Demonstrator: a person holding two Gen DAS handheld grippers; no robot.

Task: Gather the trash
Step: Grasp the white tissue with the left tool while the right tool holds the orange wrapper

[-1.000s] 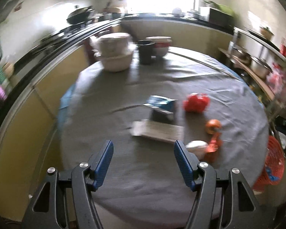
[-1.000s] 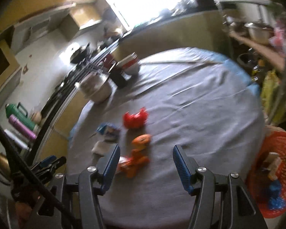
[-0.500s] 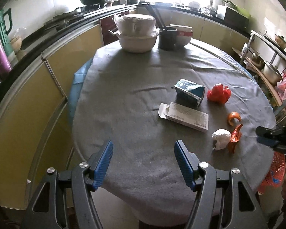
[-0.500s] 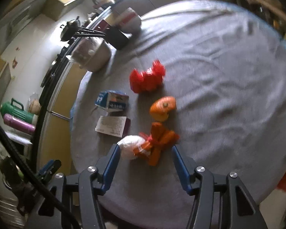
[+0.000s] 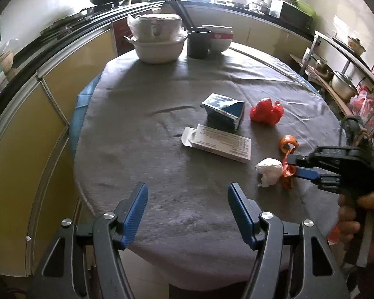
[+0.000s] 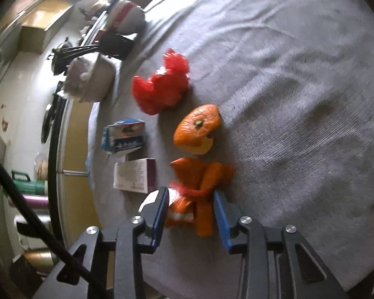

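Trash lies on a round grey-clothed table (image 5: 137,114): a flat white box (image 5: 219,143), a crushed blue carton (image 5: 224,111), a red plastic bag (image 5: 266,112), an orange peel (image 5: 288,143), an orange wrapper (image 6: 199,189) and a white crumpled wad (image 5: 269,172). My right gripper (image 6: 190,199) is open with its jaws on either side of the orange wrapper, close to it; it also shows in the left wrist view (image 5: 296,167). My left gripper (image 5: 188,199) is open and empty above the table's near edge.
White pots (image 5: 158,42), a dark cup (image 5: 199,41) and a red-banded bowl (image 5: 219,38) stand at the table's far side. Yellow cabinets (image 5: 37,114) curve along the left. A metal shelf rack (image 5: 341,74) with pots stands at the right.
My right gripper has dropped down and forward to straddle the orange wrapper, its jaws narrower than before. My left gripper has steadied over the near table edge.
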